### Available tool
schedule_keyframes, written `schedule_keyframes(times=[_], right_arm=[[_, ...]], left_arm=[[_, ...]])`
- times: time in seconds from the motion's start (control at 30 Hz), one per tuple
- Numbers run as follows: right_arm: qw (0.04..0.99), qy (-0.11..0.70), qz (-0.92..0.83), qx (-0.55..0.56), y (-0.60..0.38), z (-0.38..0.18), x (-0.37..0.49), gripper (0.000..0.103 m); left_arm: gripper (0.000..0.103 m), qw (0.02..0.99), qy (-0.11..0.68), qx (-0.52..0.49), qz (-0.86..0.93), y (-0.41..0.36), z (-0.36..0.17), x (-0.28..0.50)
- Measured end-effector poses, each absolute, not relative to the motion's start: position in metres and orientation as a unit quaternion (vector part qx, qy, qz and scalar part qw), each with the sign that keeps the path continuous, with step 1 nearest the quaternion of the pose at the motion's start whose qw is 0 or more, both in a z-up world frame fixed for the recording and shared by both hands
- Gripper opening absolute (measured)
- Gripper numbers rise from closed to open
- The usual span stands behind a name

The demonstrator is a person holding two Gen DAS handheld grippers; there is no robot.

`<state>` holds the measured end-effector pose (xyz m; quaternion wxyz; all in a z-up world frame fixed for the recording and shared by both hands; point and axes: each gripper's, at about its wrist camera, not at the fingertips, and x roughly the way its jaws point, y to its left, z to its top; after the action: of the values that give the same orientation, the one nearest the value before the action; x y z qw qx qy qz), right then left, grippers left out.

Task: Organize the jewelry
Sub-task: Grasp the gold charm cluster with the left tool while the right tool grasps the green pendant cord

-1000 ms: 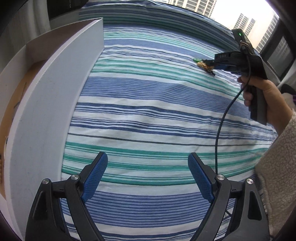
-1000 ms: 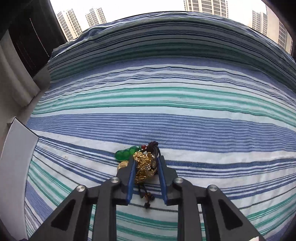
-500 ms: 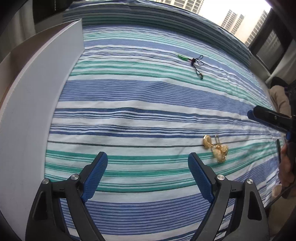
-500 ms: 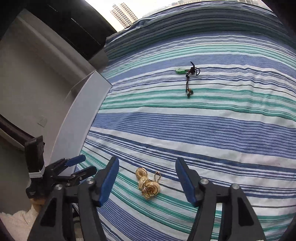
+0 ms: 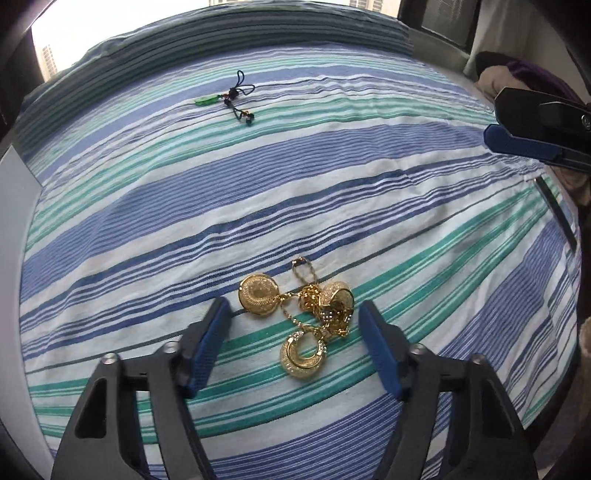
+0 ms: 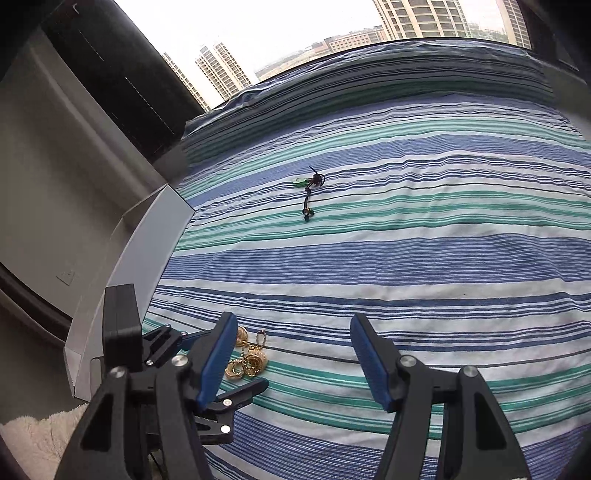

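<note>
The left gripper, jaws just narrowed but not yet pressing, straddles the gold jewelry lying on the near part of the striped bedspread, the right gripper hangs open and empty nearby, the green-bead cord charm far off

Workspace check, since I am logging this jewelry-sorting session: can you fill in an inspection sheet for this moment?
Surface: striped bedsheet, lightly wrinkled.
Job's things: gold jewelry cluster lying between the left tongs; green pendant on dark cord lying farther off, alone.
Clutter: nothing seen on the sheet.
Grippers: left tongs have just been closing, pads not touching the gold; right tongs open, empty.
Cables: nothing seen.
Surroundings: white box at bed edge; window with high-rises.
</note>
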<state>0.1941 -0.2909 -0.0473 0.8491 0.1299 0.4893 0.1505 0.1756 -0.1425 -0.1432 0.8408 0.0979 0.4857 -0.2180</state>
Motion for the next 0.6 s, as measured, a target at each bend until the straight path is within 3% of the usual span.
schedule_keyframes(times=[0.03,0.07,0.33,0.6], right_arm=[[0.851,0.487,0.148,0.127,-0.292,-0.044,0.193,0.066],[0.853,0.486,0.147,0.123,-0.293,-0.042,0.192,0.066],[0.85,0.498,0.129,0.112,-0.291,-0.044,0.225,0.066],[0.823,0.548,0.12,0.089,-0.27,-0.073,0.358,0.066]], left_arm=[[0.026,0.838,0.489,0.094,-0.222,-0.139,-0.142,0.176],[0.007,0.833,0.498,0.078,-0.228,-0.133,-0.141,0.178],[0.005,0.84,0.502,0.016,-0.205,-0.089,-0.12,0.173],[0.005,0.852,0.494,-0.023,-0.175,-0.049,-0.104,0.177]])
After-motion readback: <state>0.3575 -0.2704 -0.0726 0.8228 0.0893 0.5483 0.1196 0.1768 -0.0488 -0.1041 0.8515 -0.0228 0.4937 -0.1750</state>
